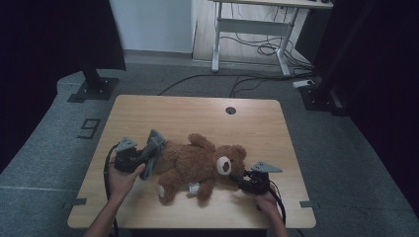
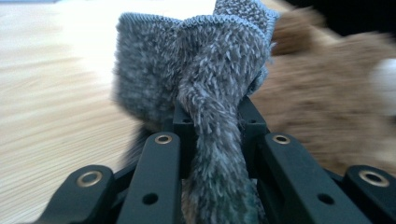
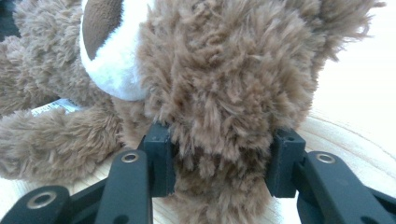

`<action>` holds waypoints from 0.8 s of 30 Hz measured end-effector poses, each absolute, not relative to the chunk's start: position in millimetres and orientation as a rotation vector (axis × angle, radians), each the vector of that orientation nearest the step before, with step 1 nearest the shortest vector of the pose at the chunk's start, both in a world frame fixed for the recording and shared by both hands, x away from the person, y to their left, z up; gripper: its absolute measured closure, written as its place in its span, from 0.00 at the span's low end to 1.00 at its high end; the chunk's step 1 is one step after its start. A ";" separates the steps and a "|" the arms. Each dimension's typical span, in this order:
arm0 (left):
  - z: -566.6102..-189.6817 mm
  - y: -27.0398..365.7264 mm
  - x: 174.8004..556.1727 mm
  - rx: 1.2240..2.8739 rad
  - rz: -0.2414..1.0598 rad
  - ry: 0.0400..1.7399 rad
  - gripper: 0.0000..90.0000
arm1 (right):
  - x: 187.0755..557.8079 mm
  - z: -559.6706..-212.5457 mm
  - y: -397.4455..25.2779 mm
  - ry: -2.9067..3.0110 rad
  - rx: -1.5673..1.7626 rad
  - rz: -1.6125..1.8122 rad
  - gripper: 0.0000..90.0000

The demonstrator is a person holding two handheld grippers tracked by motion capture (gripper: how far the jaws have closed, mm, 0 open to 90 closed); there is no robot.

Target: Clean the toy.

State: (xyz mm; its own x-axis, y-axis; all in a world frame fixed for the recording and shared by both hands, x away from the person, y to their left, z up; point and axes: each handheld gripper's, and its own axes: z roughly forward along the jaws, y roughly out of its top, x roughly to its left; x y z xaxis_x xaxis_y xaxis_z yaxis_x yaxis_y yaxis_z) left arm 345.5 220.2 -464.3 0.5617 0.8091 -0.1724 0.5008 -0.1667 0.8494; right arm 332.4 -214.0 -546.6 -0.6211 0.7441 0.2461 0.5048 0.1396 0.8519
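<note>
Wooden bench [image 1: 148, 111], pale top, round hole near far edge. Brown teddy bear [image 1: 195, 165] lying mid-bench, head toward right (white muzzle, small white tag near legs). Grey fuzzy cloth [image 1: 153, 150] at bear's left end, bunched, raised off bench. Left tool [image 2: 212, 116] clamped on cloth. Right tool [image 3: 219, 161] jaws set wide, pressing bear's head fur from both sides.

A pale wooden bench [image 1: 148, 118] with rounded corners and a round cable hole [image 1: 230, 110] near its far edge is seen on a grey floor [image 1: 346, 163]. A brown teddy bear [image 1: 195, 165] is laid flat across the bench's middle.
</note>
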 end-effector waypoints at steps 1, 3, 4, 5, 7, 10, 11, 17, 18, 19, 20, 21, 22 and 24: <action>-461.6 213.3 342.2 1.842 0.404 1.040 0.83 | 332.4 -546.7 -213.8 2.178 1.227 1.477 0.59; -460.4 199.5 338.9 1.857 0.346 0.976 0.83 | 331.9 -546.6 -213.5 2.176 1.228 1.474 0.59; -461.3 191.7 338.0 1.876 0.336 0.955 0.83 | 331.8 -546.6 -213.5 2.176 1.227 1.473 0.59; -463.4 184.6 338.0 1.897 0.333 0.939 0.83 | 331.7 -546.6 -213.5 2.177 1.228 1.473 0.59; -471.0 173.1 340.3 1.948 0.328 0.934 0.83 | 331.9 -546.7 -213.7 2.178 1.228 1.476 0.59; -489.3 165.3 345.8 1.994 0.288 0.974 0.83 | 332.0 -546.8 -213.9 2.180 1.228 1.478 0.59; -493.9 165.8 347.1 2.000 0.288 0.986 0.83 | 332.0 -546.8 -213.8 2.180 1.226 1.478 0.59; -510.2 181.3 356.8 2.044 0.245 1.087 0.83 | 332.1 -546.8 -213.5 2.177 1.229 1.483 0.59; -512.4 183.9 358.9 2.048 0.241 1.105 0.83 | 332.1 -546.8 -213.5 2.177 1.229 1.483 0.59; -514.3 186.8 360.9 2.050 0.244 1.122 0.83 | 332.1 -546.8 -213.5 2.177 1.229 1.483 0.59; -516.0 189.5 362.9 2.053 0.249 1.138 0.83 | 332.1 -546.8 -213.6 2.178 1.229 1.483 0.59; -517.7 192.4 364.7 2.056 0.260 1.156 0.83 | 332.2 -546.8 -213.6 2.178 1.231 1.484 0.59; -518.9 195.4 366.2 2.053 0.267 1.174 0.83 | 332.2 -546.9 -213.7 2.178 1.232 1.484 0.59; -517.2 201.7 366.2 2.023 0.272 1.186 0.83 | 332.2 -546.9 -214.0 2.180 1.231 1.482 0.59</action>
State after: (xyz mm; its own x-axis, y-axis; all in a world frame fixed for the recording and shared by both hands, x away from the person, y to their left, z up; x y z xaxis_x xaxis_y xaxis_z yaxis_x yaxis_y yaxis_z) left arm 366.2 201.7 -517.2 0.5457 0.8173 -0.1852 0.6552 -0.2783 0.7024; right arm 332.2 -214.0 -546.9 -0.6201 0.7427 0.2528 0.5083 0.1348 0.8505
